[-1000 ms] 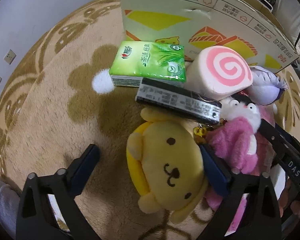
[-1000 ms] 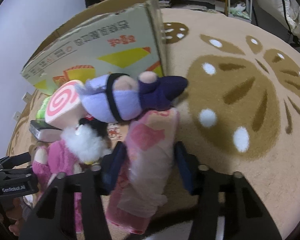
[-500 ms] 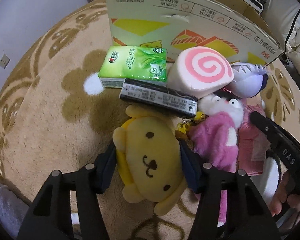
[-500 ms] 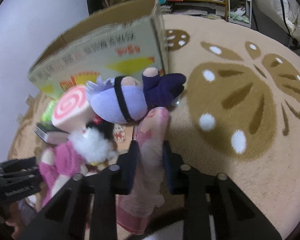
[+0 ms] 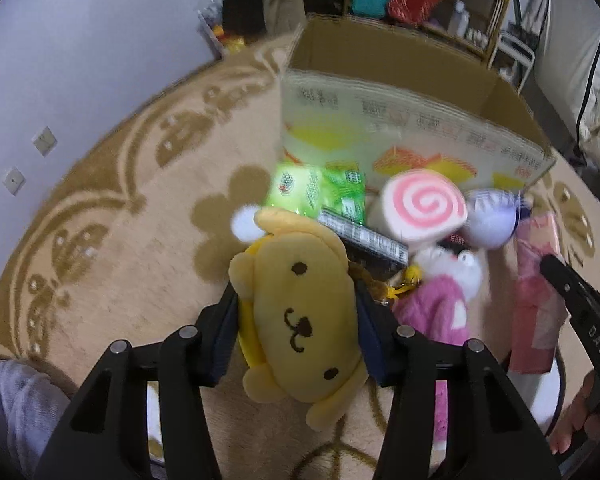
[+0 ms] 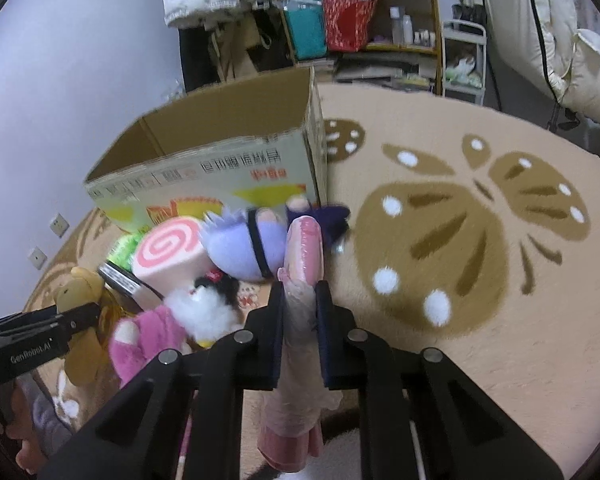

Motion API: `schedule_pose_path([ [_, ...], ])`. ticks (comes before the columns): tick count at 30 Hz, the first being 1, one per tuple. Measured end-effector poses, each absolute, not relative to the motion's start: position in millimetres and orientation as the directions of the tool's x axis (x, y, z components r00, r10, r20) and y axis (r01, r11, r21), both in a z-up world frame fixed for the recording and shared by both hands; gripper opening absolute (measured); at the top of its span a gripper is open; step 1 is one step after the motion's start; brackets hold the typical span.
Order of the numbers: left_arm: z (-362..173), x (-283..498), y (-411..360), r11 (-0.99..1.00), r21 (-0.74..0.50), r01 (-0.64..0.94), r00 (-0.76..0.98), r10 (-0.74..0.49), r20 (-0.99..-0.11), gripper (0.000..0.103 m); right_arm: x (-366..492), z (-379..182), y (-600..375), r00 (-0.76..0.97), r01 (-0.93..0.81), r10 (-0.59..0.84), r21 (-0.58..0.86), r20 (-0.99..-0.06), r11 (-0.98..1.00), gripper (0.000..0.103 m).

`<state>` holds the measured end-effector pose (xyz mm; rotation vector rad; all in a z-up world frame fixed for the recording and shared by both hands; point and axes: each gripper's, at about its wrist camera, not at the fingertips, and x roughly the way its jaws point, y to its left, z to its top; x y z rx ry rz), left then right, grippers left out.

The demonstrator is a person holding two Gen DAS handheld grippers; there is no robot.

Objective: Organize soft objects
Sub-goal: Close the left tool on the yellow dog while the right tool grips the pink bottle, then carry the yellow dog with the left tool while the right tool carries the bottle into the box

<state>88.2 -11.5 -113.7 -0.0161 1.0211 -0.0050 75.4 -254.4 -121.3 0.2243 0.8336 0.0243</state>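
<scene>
My left gripper [image 5: 296, 328] is shut on a yellow dog plush [image 5: 300, 316] and holds it above the rug. My right gripper [image 6: 298, 324] is shut on a pink plastic-wrapped pack [image 6: 302, 280], lifted clear of the pile. On the rug in front of an open cardboard box [image 5: 400, 92] lie a pink swirl roll plush [image 5: 422, 204], a purple doll [image 5: 490, 220], a pink and white furry plush [image 5: 440, 300], a green tissue pack [image 5: 316, 192] and a black box [image 5: 364, 236]. The box also shows in the right wrist view [image 6: 220, 152].
A beige patterned rug [image 6: 460, 240] covers the floor. Shelves with bags and bottles [image 6: 360, 12] stand behind the box. A white padded seat [image 6: 560, 40] is at the far right. A grey wall [image 5: 80, 40] runs along the left.
Both grippers closed on their items and lifted them. The yellow plush and the pink pack rose off the rug, and the box's open top has come into view.
</scene>
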Motion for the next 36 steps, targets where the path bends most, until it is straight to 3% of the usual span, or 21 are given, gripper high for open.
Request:
schedule_pose_path([
  [10,-70.8,92.9,-0.4,1.000,0.014,-0.018,0.643,0.022,-0.766,0.051,59.3,-84.7,-250.1,0.763,0.024,0.117,0.208,-0.636,0.978,0.015],
  [19,-30.1,107.0,-10.9,0.993,0.116,0.009,0.749,0.070,-0.659,0.052,59.0,-52.4,-239.7,0.818,-0.030,0.131,0.185,-0.560,0.982,0.015],
  [25,-7.2,128.1,-13.4,0.996,0.092,0.013,0.777,0.048,-0.628,0.052,73.2,-29.0,-234.3,0.847,-0.061,0.135,0.158,-0.515,0.986,0.015],
  [36,27.7,188.2,-21.7,0.993,0.102,0.054,0.811,0.016,-0.585,0.053,123.4,-19.1,-230.7,0.835,-0.088,0.145,0.131,-0.530,0.987,0.015],
])
